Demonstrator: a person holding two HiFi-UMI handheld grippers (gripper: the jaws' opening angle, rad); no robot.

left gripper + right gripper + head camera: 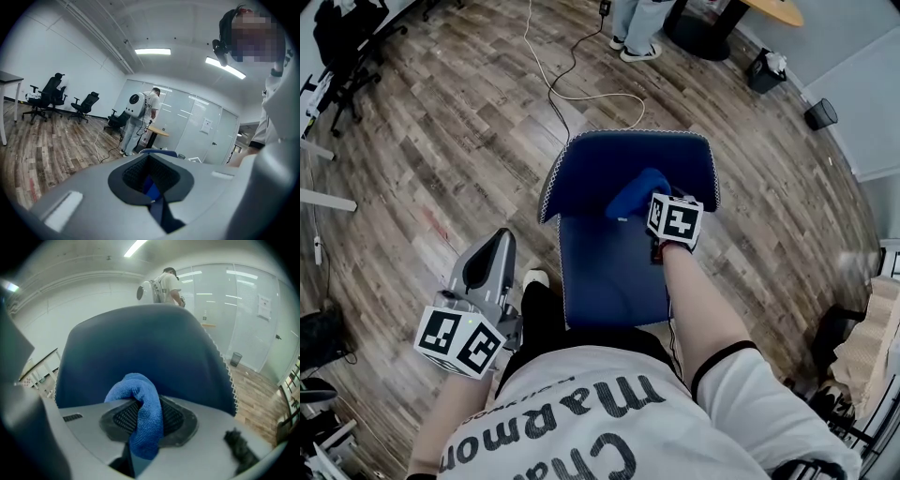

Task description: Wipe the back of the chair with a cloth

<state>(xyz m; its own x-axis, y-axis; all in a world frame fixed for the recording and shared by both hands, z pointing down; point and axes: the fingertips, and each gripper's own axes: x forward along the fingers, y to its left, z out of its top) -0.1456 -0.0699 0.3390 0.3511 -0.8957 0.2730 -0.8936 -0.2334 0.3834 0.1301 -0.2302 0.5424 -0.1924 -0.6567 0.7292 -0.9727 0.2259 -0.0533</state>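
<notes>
A blue chair stands right in front of me in the head view, its curved backrest point(628, 155) on the far side of the seat point(609, 281). My right gripper point(649, 201) hangs over the seat close to the backrest's inner face, shut on a bunched blue cloth point(636, 192). In the right gripper view the cloth point(140, 408) hangs folded between the jaws of the right gripper point(140, 432), and the backrest point(140, 343) fills the space just beyond it. My left gripper point(490, 253) is held low to the left of the chair, shut and holding nothing; the left gripper point(157, 201) points out across the room.
A person point(636, 26) stands beyond the chair near a round table point(773, 9). A white cable point(572, 89) snakes over the wood floor. Two dark bins point(766, 70) sit at the far right wall. Black office chairs point(347, 42) stand far left. My shoe point(534, 278) is beside the seat.
</notes>
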